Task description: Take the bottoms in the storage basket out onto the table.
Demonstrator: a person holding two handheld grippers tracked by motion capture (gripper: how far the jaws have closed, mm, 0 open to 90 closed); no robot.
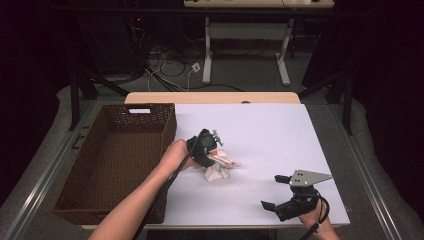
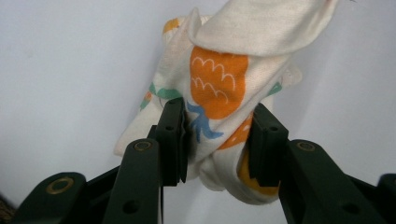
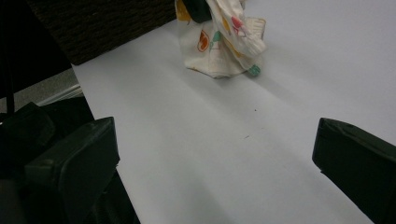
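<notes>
Near the counter's (image 1: 260, 130) centre, the left gripper (image 2: 217, 135) pinches a printed cloth (image 2: 219, 84) between its fingers (image 2: 172, 135), the bundle's long axis running toward one o'clock. At five o'clock, the right gripper (image 1: 277, 192) stands open.

A brown wicker basket (image 1: 118, 150) sits along the left edge of the white table (image 1: 270, 130), its long side running from the near edge toward the far one. A small white label (image 1: 139, 110) lies at its far rim. Beyond the far edge, a tangle of cables (image 1: 165, 65) lies on the floor beside the white legs of another table (image 1: 207, 50).
</notes>
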